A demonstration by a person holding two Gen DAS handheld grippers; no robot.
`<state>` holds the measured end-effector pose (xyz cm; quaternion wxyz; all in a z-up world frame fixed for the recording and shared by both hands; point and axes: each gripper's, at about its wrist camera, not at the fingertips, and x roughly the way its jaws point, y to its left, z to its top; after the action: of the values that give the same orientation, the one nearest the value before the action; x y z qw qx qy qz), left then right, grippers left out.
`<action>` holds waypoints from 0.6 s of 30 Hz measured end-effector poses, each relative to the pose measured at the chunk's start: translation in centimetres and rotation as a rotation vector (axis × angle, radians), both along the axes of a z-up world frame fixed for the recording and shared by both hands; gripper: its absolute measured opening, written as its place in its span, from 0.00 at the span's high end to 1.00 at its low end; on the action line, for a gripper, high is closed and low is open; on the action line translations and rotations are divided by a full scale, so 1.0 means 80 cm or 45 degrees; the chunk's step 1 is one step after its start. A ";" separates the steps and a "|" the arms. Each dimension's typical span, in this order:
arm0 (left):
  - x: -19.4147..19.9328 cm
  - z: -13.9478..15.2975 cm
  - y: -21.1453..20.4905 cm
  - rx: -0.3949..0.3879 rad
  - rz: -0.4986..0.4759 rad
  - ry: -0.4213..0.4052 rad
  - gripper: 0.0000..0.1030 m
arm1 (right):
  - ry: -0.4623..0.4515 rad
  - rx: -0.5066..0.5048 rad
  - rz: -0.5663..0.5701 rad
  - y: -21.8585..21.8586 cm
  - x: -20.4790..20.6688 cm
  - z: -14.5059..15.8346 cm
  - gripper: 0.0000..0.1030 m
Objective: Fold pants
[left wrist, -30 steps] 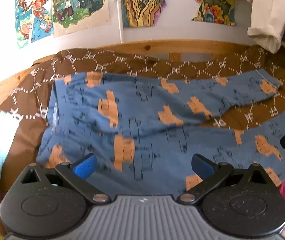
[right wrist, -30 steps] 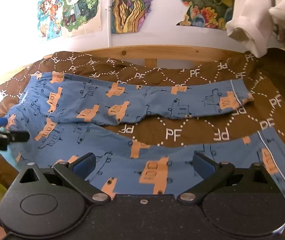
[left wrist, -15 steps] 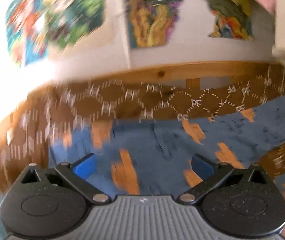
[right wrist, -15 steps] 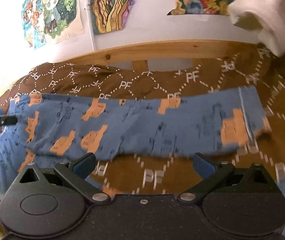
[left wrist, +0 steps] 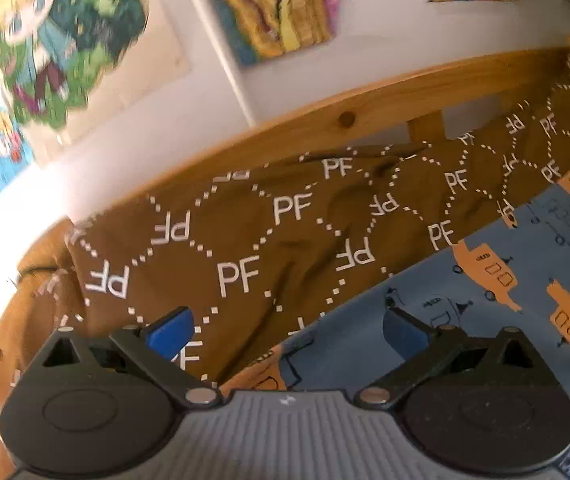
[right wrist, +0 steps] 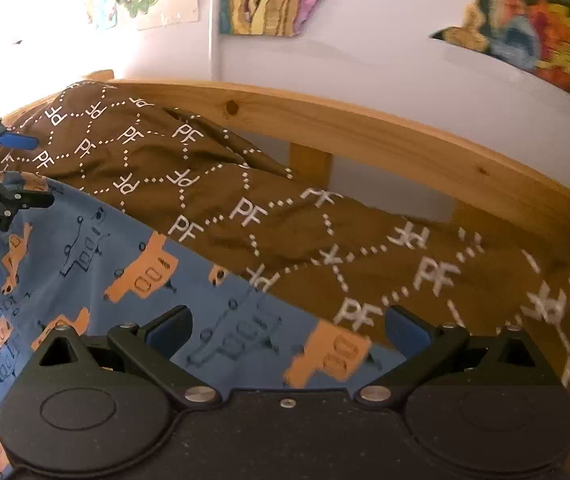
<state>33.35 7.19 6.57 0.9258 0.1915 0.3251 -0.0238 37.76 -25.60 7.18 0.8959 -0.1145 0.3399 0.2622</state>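
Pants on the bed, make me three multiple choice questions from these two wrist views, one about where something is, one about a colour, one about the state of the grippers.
1. Where do the pants lie?
A. On the brown PF blanket
B. Hung on the wooden bed rail
C. On the floor

2. What colour are the vehicle prints on the pants?
A. Green
B. Orange
C. White

3. How do the left gripper and the right gripper stand?
A. Both shut on the pants
B. Only the left one open
C. Both open, holding nothing

Answers:
1 A: blue cloth spreads over the lettered blanket, below the rail.
2 B: orange trucks show on blue fabric.
3 C: wide gaps separate the blue pads in both views.
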 end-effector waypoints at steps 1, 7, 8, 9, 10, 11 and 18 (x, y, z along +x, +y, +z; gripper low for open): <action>0.003 0.002 0.005 -0.013 0.006 0.017 0.02 | 0.010 -0.003 0.023 0.005 0.008 -0.001 0.06; 0.022 -0.003 0.019 0.015 -0.047 0.150 0.41 | 0.071 -0.108 0.109 0.033 0.044 -0.012 0.19; 0.023 -0.004 0.018 0.032 -0.062 0.180 0.49 | 0.066 -0.145 0.123 0.036 0.049 -0.014 0.24; 0.023 -0.006 0.018 0.046 -0.072 0.200 0.64 | 0.063 -0.168 0.133 0.038 0.052 -0.016 0.28; 0.023 -0.008 0.017 0.061 -0.080 0.219 0.71 | 0.060 -0.191 0.141 0.039 0.056 -0.017 0.33; 0.023 -0.009 0.016 0.070 -0.087 0.229 0.74 | 0.058 -0.210 0.144 0.039 0.061 -0.019 0.37; 0.011 -0.012 0.003 0.141 -0.135 0.185 0.86 | 0.155 -0.240 0.232 0.036 0.084 -0.031 0.39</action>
<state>34.26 7.46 5.58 0.8851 0.2571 0.3817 -0.0686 44.49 -22.70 4.70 0.8315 -0.2122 0.4049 0.3158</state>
